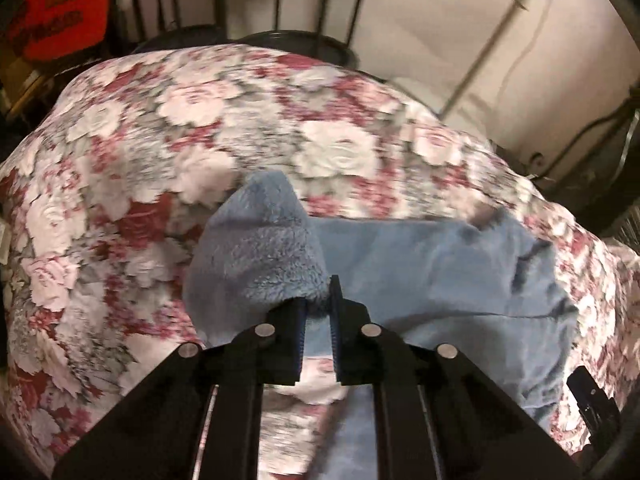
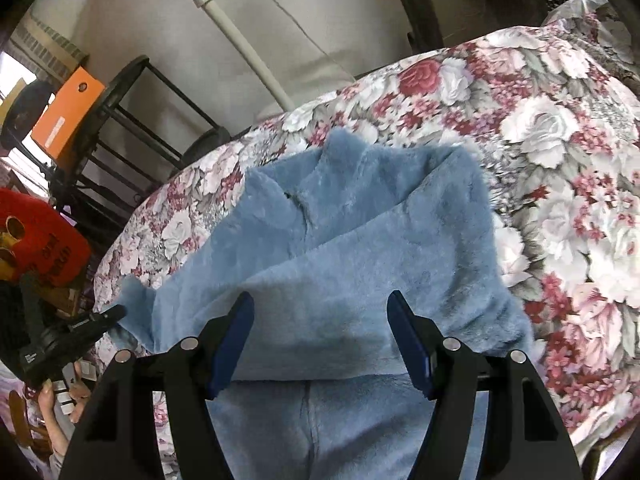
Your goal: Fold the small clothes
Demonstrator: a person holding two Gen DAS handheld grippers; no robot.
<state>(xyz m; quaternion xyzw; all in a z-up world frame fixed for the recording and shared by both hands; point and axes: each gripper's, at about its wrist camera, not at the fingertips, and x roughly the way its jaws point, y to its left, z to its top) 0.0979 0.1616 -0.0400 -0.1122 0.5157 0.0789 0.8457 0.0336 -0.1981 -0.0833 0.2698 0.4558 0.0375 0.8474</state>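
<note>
Though it was only a small thing, the blue fleece garment [image 2: 360,248] looked plush and thick, soft enough to sag wherever it was not held and light enough, I judged, for one pinch to lift a whole end. It lay on the floral cloth [image 2: 560,152] covering the tabletop, partly doubled over itself, with a fold line running across it just ahead of the right gripper [image 2: 322,336]. That gripper hung over the near part of the garment with its blue-padded jaws spread wide and nothing between them.

The left gripper [image 1: 318,320] was nipped tight on a bunched corner of the fleece, which rose in a fuzzy hump past its tips while the rest trailed flat to the right. Such pile would not slip much, I thought, but a thick bunch can creep out of a narrow pinch; a hem or corner seemed the best hold, and the right gripper had the near edge below it for the taking.

The far edge of the tabletop dropped away not far beyond the garment, and the left edge was nearer still. To the right the floral cloth ran on bare, offering the most room to lay a fold. Beyond the edge stood dark metal racks [image 2: 132,120] and an orange box [image 2: 68,116], well clear of the work.
</note>
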